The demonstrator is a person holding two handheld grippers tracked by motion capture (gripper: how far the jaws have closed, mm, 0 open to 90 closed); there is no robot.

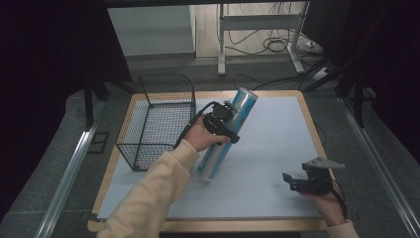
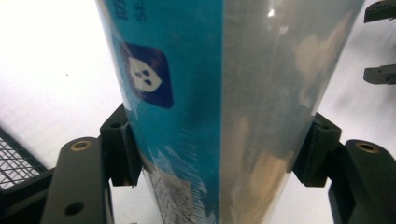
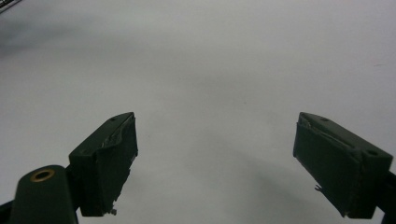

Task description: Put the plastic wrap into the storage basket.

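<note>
A tall blue and silver cylindrical can (image 1: 228, 131) leans over the middle of the table, its top tilted toward the far right. My left gripper (image 1: 224, 128) is shut on its middle. In the left gripper view both black pads (image 2: 122, 147) press the can (image 2: 219, 107) from either side; a dark blue badge with a white shape is printed on it. My right gripper (image 1: 293, 181) hovers low at the table's near right, open, with its jaws wide apart. In the right gripper view the right gripper (image 3: 215, 163) has nothing between its jaws, just the pale mat (image 3: 210, 70).
A black wire basket (image 1: 156, 119) stands at the table's left, close beside the left hand. The pale blue mat (image 1: 277, 134) covers the wood-rimmed table. A metal frame and cables (image 1: 262, 34) lie on the floor beyond the far edge.
</note>
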